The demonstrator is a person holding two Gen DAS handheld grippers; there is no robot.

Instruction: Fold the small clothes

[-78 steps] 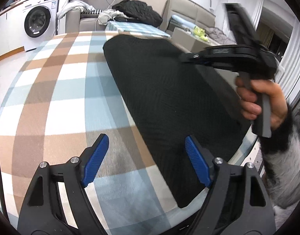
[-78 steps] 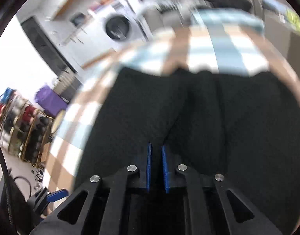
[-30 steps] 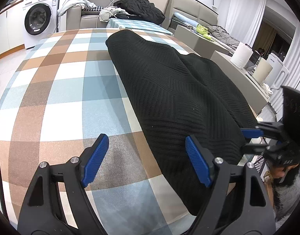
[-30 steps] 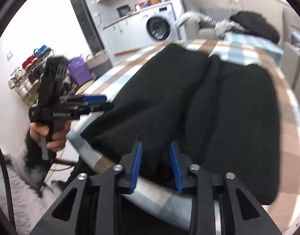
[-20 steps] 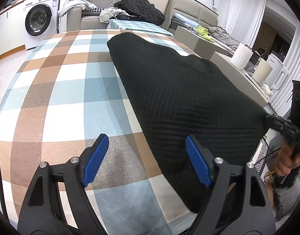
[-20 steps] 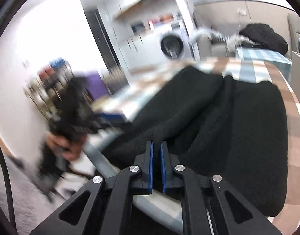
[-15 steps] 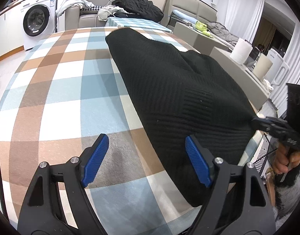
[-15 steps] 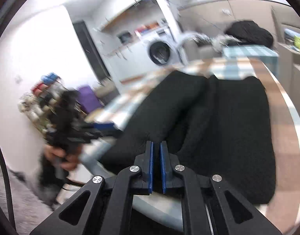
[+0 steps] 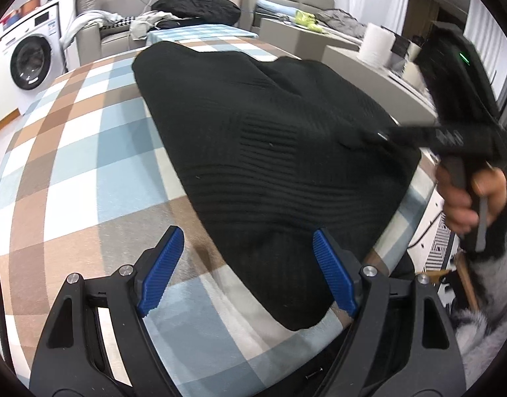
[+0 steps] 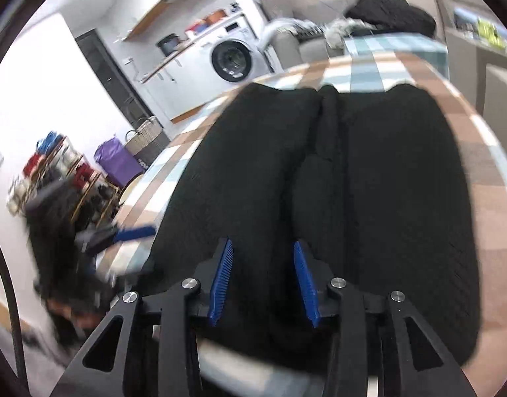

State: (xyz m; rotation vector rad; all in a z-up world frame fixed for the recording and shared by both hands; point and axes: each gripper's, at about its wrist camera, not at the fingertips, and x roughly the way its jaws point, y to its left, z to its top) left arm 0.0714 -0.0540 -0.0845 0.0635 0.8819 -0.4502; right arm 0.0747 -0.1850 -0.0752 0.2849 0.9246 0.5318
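Black ribbed knit garment (image 9: 270, 152) lies flat along the near right edge of the checked tablecloth (image 9: 75, 152). My right gripper (image 10: 263, 281) is opening over its near hem, nothing pinched; left gripper (image 9: 247, 274) gapes, empty. I'd pinch both near corners evenly, then fold away

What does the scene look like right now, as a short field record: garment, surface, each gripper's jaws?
garment: black knit garment, lying flat, near end at the table edge
surface: checked tablecloth, brown, blue and white
left gripper: jaws wide open over the garment's near corner, not gripping
right gripper: jaws opening, black knit between them, pads not pressing
background: washing machine
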